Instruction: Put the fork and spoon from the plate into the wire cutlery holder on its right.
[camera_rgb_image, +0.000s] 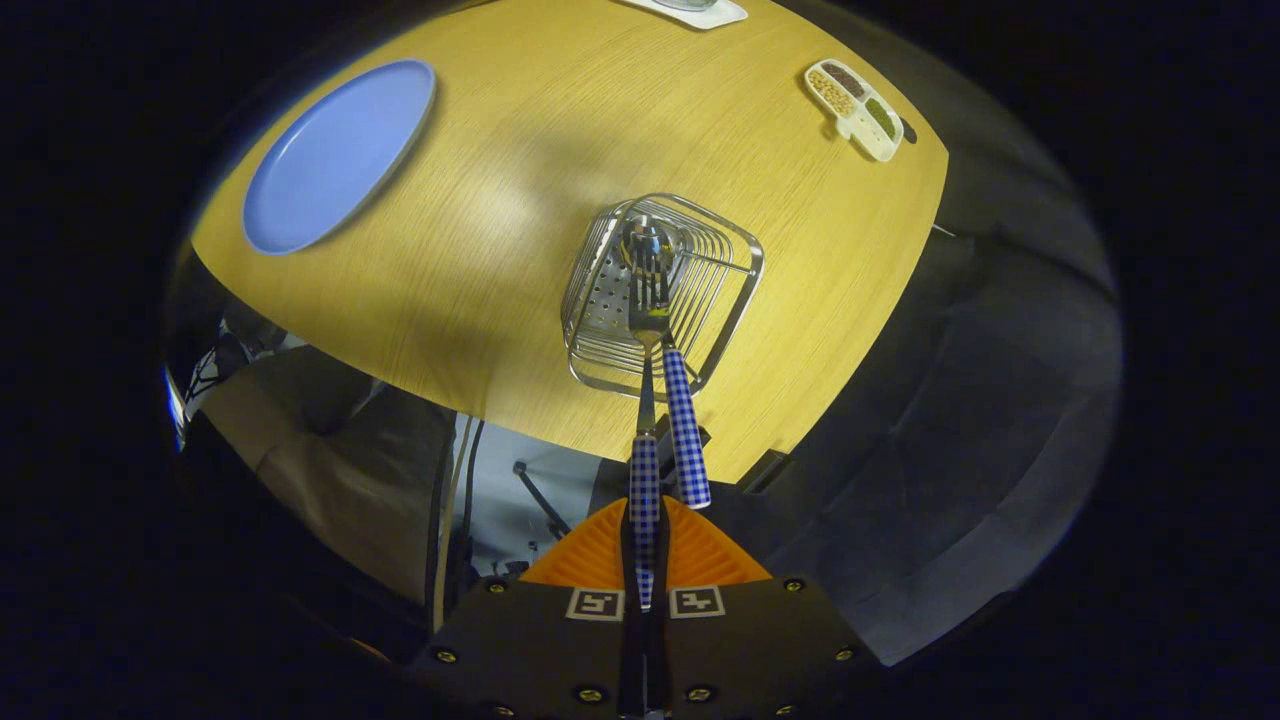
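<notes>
Nearest to us, our gripper (645, 545) has its two fingers pressed together on the checked handle of the fork (645, 470). The fork hangs straight down from them, with its prongs inside the wire cutlery holder (730, 300). Right beside it stands the spoon (686, 420). Its bowl is down in the holder too, and its checked handle leans close to the fork's handle.

The two handles are very near each other. If we let go while the fork is high, we think it may drop hard, knock the spoon, or tip the light holder over. If we pull away crooked, a finger may catch the spoon.

Farther off on the wooden table (480, 280), the blue plate (335, 155) has nothing on it.
</notes>
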